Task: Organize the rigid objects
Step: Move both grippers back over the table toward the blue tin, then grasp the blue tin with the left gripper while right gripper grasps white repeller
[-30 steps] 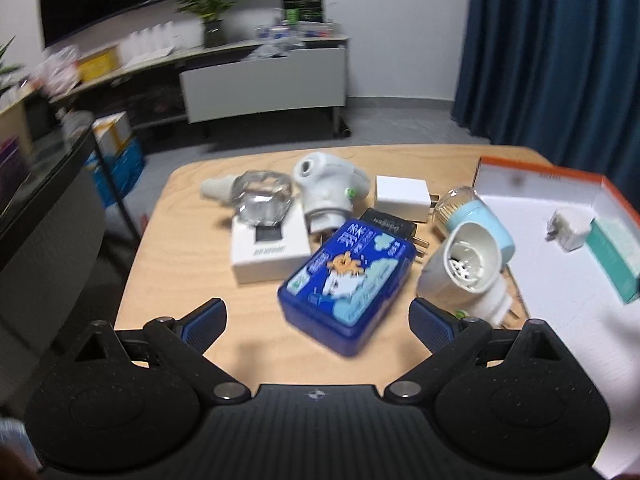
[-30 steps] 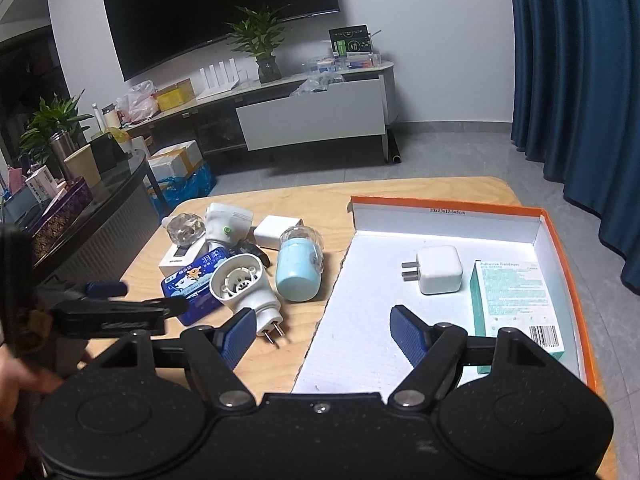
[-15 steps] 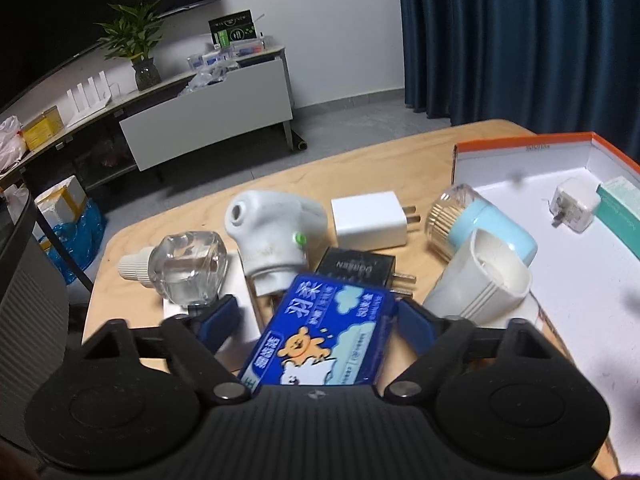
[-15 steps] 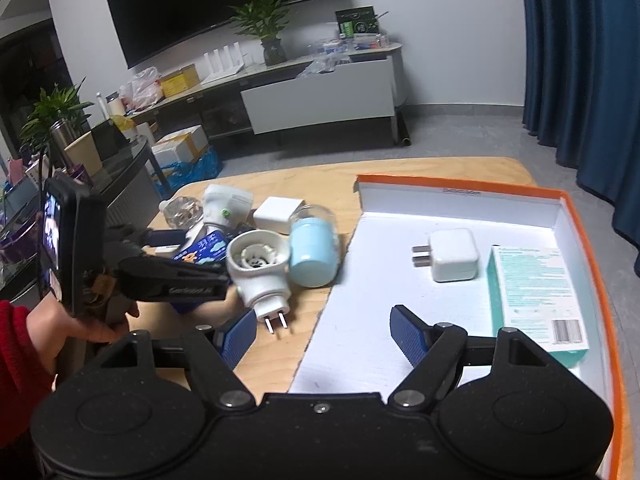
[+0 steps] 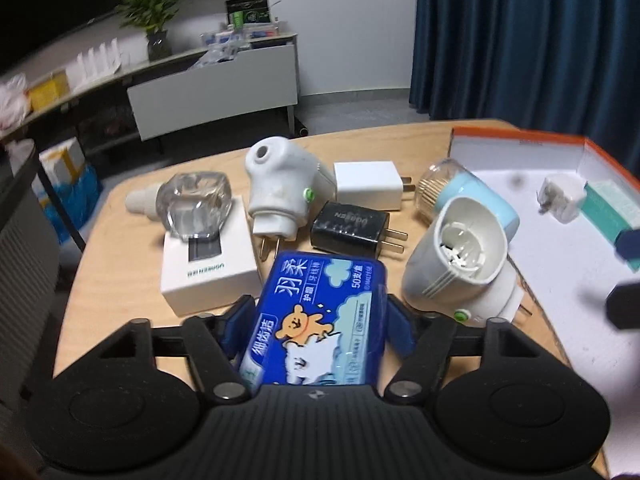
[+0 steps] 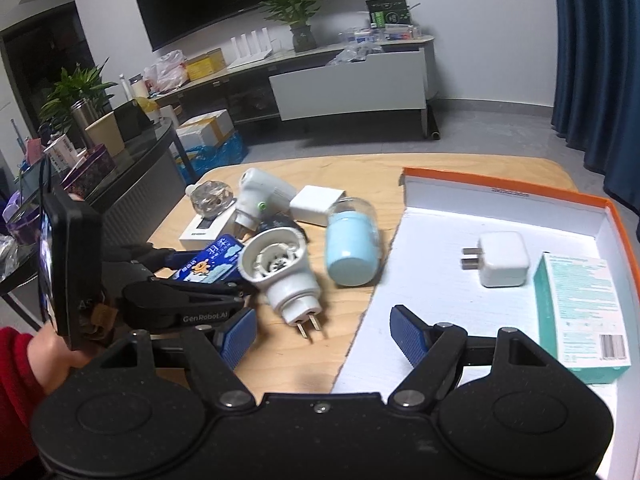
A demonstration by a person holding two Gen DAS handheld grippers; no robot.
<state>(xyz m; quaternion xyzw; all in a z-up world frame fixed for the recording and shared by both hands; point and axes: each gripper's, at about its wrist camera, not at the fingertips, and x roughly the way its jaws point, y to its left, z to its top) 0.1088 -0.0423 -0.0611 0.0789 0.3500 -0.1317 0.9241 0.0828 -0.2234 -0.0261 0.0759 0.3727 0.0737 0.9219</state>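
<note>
A blue floss-pick box (image 5: 320, 312) with a cartoon bear lies on the wooden table (image 5: 120, 240). My left gripper (image 5: 318, 328) straddles it, jaws closing, with both pads against its long sides. Just right of it lies a white plug-in vaporizer (image 5: 452, 264) on its side, and behind that a light blue jar (image 5: 472, 196). My right gripper (image 6: 322, 332) hangs open over the table's near edge beside the orange-rimmed box (image 6: 500, 188), with nothing between its fingers. The box holds a white charger (image 6: 502, 264) and a teal carton (image 6: 584, 312).
Behind the blue box lie a black charger (image 5: 348, 224), a white charger (image 5: 366, 186), a second white vaporizer (image 5: 280, 188), and a glass bottle (image 5: 192, 200) on a white carton (image 5: 208, 256). A person's red sleeve (image 6: 16, 360) is at the left.
My left gripper came forward over the blue box and its jaws narrowed from wide open onto the box's sides. The right gripper drifted a little closer to the table, still open.
</note>
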